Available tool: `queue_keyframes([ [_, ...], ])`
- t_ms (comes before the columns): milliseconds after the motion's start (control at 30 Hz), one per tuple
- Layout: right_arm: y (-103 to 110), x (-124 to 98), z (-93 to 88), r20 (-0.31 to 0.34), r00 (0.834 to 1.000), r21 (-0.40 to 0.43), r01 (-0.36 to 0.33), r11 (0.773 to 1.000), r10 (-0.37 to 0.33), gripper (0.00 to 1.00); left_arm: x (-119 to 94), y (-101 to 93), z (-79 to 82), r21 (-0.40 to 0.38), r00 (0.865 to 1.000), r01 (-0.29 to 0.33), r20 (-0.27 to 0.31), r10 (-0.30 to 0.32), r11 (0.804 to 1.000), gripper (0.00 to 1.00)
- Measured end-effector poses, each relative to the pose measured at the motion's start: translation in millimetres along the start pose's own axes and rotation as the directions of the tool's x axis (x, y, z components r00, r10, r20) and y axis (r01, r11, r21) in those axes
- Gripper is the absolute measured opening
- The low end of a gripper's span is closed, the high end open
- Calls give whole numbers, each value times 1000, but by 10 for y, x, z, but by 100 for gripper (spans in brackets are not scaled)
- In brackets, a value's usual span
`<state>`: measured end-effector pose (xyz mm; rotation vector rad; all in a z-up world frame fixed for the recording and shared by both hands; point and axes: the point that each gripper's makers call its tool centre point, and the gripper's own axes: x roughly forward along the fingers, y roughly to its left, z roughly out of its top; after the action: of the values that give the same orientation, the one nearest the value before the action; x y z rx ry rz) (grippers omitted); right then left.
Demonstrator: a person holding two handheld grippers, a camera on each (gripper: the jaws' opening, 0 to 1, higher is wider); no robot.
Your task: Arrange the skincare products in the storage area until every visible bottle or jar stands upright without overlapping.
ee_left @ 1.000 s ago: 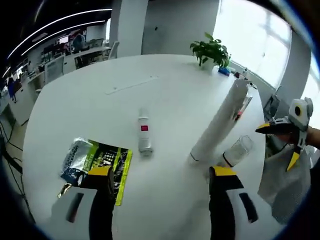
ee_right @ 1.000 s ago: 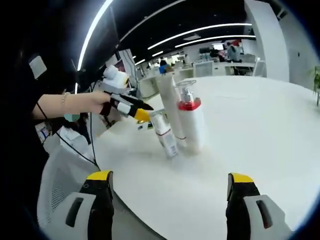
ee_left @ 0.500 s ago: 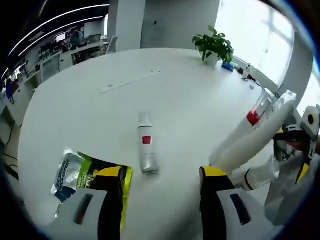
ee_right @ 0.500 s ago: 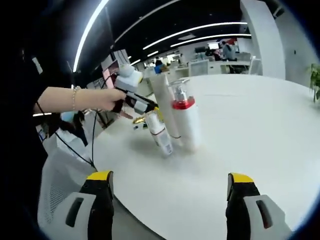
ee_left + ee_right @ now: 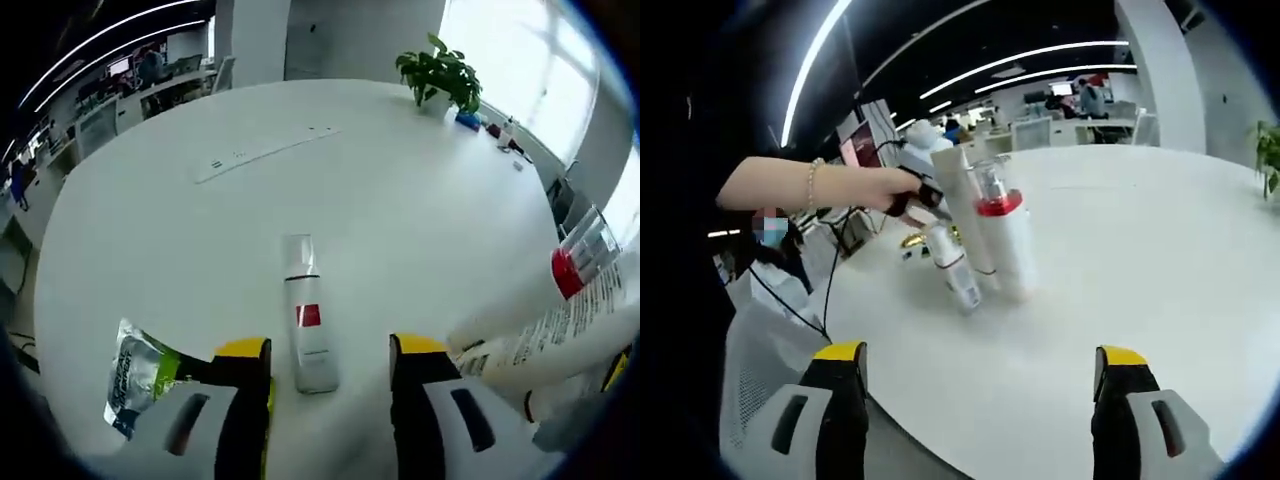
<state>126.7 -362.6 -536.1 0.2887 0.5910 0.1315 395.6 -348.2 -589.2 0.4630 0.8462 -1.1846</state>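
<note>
Bottles on the round white table [image 5: 400,200]: a small tube [image 5: 308,320] lies flat between your left gripper's [image 5: 328,352] open jaws. To its right stand a pump bottle [image 5: 1002,240] with a red collar, a tall white tube [image 5: 965,210] and a small leaning bottle [image 5: 952,272]. Your right gripper [image 5: 980,365] hangs open, empty, near them.

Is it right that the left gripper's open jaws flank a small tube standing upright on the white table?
Not quite. The tube is lying flat on the table, not standing upright, as the left gripper view shows. The left gripper's jaws are open, one on each side of it.
</note>
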Motion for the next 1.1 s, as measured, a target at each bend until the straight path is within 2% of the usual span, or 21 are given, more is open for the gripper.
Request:
queue_keyframes([
  [67, -7, 1, -13, -2, 1000, 2, 1, 1000, -1, 97, 62, 44, 5, 7, 1000, -5, -10, 5, 1000, 44],
  [167, 2, 4, -22, -6, 1000, 5, -4, 1000, 4, 96, 31, -19, -22, 0, 1000, -10, -24, 10, 1000, 41],
  [300, -5, 3, -23, -6, 1000, 7, -2, 1000, 2, 96, 74, 22, -30, -3, 999, -22, -43, 22, 1000, 36],
  [367, -15, 1, -22, -4, 1000, 9, 0, 1000, 0, 96, 97, 55, -62, 22, 997, -36, -66, 37, 999, 33],
  [467, -22, 0, -21, -3, 1000, 16, 3, 1000, -3, 96, 157, 132, -115, 110, 993, -50, -102, 62, 993, 32],
  [533, -21, 4, -24, -5, 1000, 19, 2, 1000, -2, 95, 140, 133, -161, 154, 989, -51, -128, 71, 987, 24],
  [667, -19, 3, -28, -7, 1000, 14, 2, 1000, -2, 95, 123, 142, -163, 156, 990, -53, -120, 72, 986, 21],
  [800, -19, 3, -27, -7, 1000, 13, 3, 1000, -3, 95, 67, 201, -148, 140, 989, -81, -112, 97, 987, 20],
  [867, -14, -1, -19, -5, 1000, 11, 5, 1000, -5, 95, 25, 186, -112, 69, 993, -82, -84, 88, 994, 20],
  [1033, -5, 1, -1, 4, 1000, 13, -4, 1000, 4, 94, -157, 290, -5, 28, 996, -90, -9, 90, 996, 19],
  [1100, 8, -1, 20, 16, 1000, 20, -14, 1000, 14, 94, -269, 263, 63, 20, 995, -100, 16, 100, 995, 19],
])
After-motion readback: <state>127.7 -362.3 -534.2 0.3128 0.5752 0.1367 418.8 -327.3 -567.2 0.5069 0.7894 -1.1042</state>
